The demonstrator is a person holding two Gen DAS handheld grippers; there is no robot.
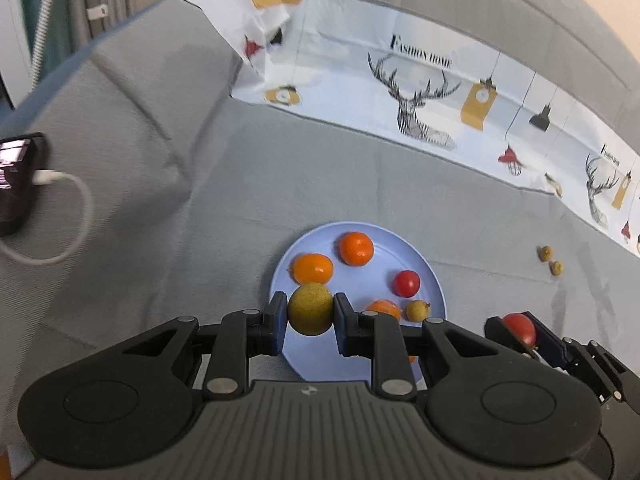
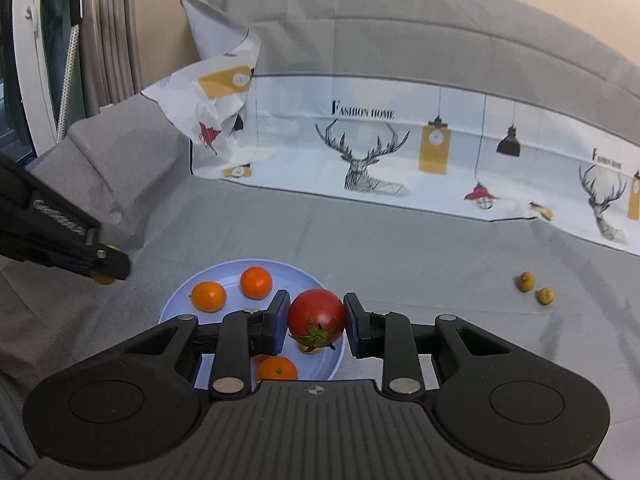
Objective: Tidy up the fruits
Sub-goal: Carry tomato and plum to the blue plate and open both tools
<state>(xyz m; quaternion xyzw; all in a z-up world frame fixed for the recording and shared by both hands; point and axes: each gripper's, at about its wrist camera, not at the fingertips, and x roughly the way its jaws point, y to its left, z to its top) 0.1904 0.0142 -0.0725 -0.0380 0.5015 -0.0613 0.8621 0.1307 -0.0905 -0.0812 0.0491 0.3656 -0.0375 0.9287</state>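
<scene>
My left gripper (image 1: 310, 316) is shut on a round yellow-green fruit (image 1: 310, 309), held over the near left part of a pale blue plate (image 1: 432, 276). On that plate lie two oranges (image 1: 356, 248) (image 1: 313, 269), a third orange (image 1: 384, 308) partly behind a finger, a red tomato (image 1: 407, 283) and a small yellow fruit (image 1: 417, 310). My right gripper (image 2: 316, 322) is shut on a red tomato (image 2: 316, 314) with a green stem, above the plate's (image 2: 176, 304) right side. In the left wrist view the right gripper (image 1: 520, 330) shows at the plate's right.
Two small yellow fruits (image 2: 525, 281) (image 2: 545, 296) lie on the grey cloth to the right of the plate. A white printed cloth (image 2: 360, 152) runs along the back. A dark device (image 1: 16, 184) with a white cable (image 1: 76, 216) lies far left.
</scene>
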